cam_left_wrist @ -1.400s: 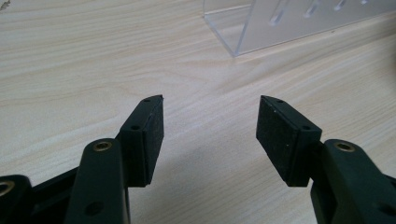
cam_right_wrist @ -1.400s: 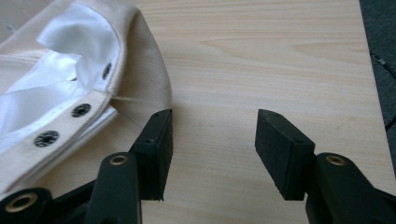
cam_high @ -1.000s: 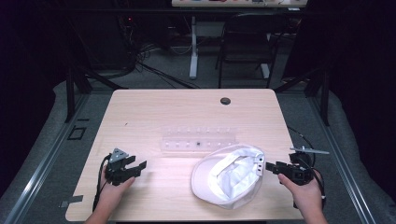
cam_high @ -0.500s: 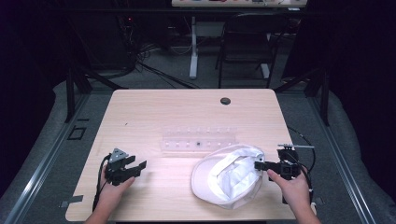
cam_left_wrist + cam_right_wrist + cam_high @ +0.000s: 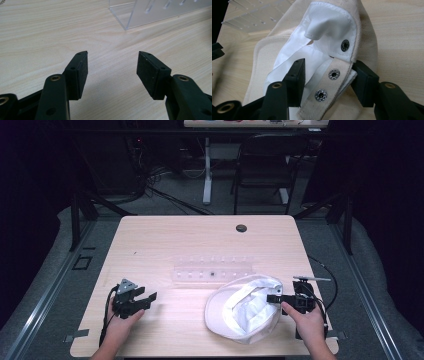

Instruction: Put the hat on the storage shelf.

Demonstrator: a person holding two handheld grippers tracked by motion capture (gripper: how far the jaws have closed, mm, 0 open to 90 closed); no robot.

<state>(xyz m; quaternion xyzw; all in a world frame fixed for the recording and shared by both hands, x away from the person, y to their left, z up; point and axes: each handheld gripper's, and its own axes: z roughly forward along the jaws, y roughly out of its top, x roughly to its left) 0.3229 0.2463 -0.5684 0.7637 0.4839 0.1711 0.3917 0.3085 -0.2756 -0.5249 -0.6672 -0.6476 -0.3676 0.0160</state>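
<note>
An off-white cap (image 5: 244,314) lies upside down on the wooden table (image 5: 200,240), right of the middle near the front edge. In the right gripper view its white lining (image 5: 324,32) faces up, and a snap strap (image 5: 329,85) with metal snaps runs between my jaws. My right gripper (image 5: 272,298) (image 5: 328,72) is open at the cap's right rim, one jaw inside the cap and one outside the strap. At the front left my left gripper (image 5: 147,299) (image 5: 112,67) is open low over bare wood, nothing between its pads.
A clear acrylic rack (image 5: 212,270) (image 5: 160,10) lies flat at the table's middle, just behind the cap. A dark cable hole (image 5: 241,228) sits near the far edge. A chair (image 5: 265,160) and cables stand beyond the table. The right gripper's cable (image 5: 330,280) loops off the right edge.
My right gripper has moved left from the table's right edge to the cap's rim and now straddles the snap strap. The left gripper has stayed put.
</note>
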